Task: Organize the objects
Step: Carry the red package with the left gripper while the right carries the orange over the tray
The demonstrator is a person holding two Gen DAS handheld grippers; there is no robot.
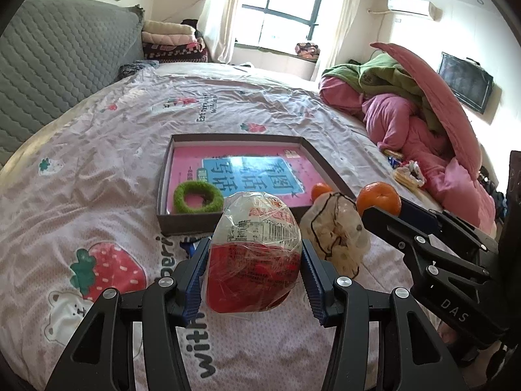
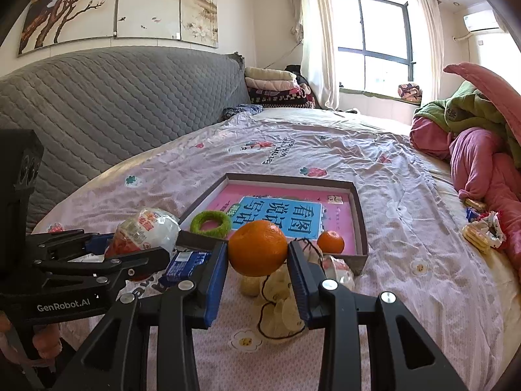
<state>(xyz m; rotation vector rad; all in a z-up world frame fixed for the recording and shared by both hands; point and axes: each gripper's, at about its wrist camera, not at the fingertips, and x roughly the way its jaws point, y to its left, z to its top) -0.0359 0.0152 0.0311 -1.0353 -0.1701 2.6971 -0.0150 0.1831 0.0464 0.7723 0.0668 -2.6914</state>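
- Grippers are both carrying loads just short of the shallow box (image 1: 164,176) lying on the strawberry-print bedspread (image 1: 97,150).
- Left gripper (image 1: 254,273) is clenching a plastic-wrapped snack pack (image 1: 255,254), red below and white-labelled on top, with both blue pads pressing its sides.
- Right gripper (image 2: 257,260) is pinching a large orange (image 2: 257,247) between its fingers, near the box's front edge.
- Inside the box, a green fuzzy ring (image 1: 198,197) and a smaller orange (image 2: 330,241) are already sitting on a pink book (image 1: 254,172), so the sorting seems to be partly done.
- A clear bag of pale pieces (image 1: 335,231), tied with dark string, is lying on the bedspread between the two tools, and a small blue packet (image 2: 185,262) is lying beside it; both are still outside the box.
- Slipping is the main risk for the snack pack: its film is looking crinkled and slick, and the pads are gripping its lower half, so it could tip forward.
- Rolling is the risk for the large orange: let go on the smooth book cover, it could run into the smaller orange or over the low wall.
- Crowding is another worry, since the two tools are working close together and could knock each other or drag the string.
- More wrappers seem to be lying by the pink bedding (image 2: 482,176) at the far right, though they are too small to identify.
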